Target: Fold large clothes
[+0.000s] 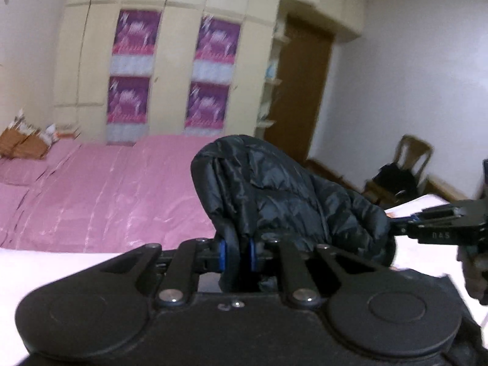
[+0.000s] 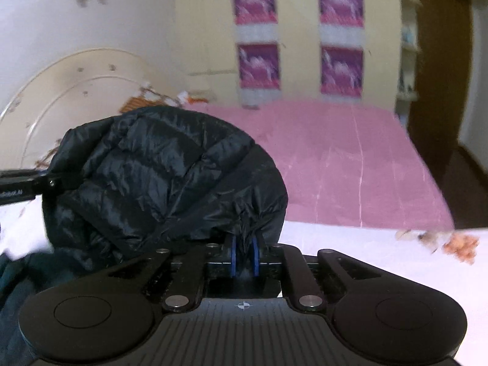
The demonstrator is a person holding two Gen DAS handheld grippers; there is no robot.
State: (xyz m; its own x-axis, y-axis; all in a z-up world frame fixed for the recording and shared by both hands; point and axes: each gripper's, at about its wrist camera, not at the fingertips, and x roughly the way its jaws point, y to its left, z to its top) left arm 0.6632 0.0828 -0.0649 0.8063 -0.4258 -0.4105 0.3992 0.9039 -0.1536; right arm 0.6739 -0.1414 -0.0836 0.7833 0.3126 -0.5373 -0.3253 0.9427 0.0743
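A black quilted puffer jacket (image 1: 289,189) is bunched up and lifted above the bed. In the left wrist view my left gripper (image 1: 238,251) is shut on a fold of it, blue pads pressing the cloth. My right gripper (image 1: 395,228) reaches in from the right and pinches the jacket's far side. In the right wrist view the jacket (image 2: 152,177) fills the left half. The right gripper (image 2: 244,254) is shut on its gathered edge, and the left gripper (image 2: 56,183) grips it from the left. More dark cloth hangs at the lower left.
A pink bed cover (image 1: 106,198) stretches behind, with a white sheet (image 1: 45,274) nearer. Beyond stand a cream wardrobe (image 1: 183,61) with purple posters, a wooden door (image 1: 299,91) and a chair (image 1: 408,164). A cream headboard (image 2: 76,91) is at left. An orange scrap (image 2: 457,245) lies on the sheet.
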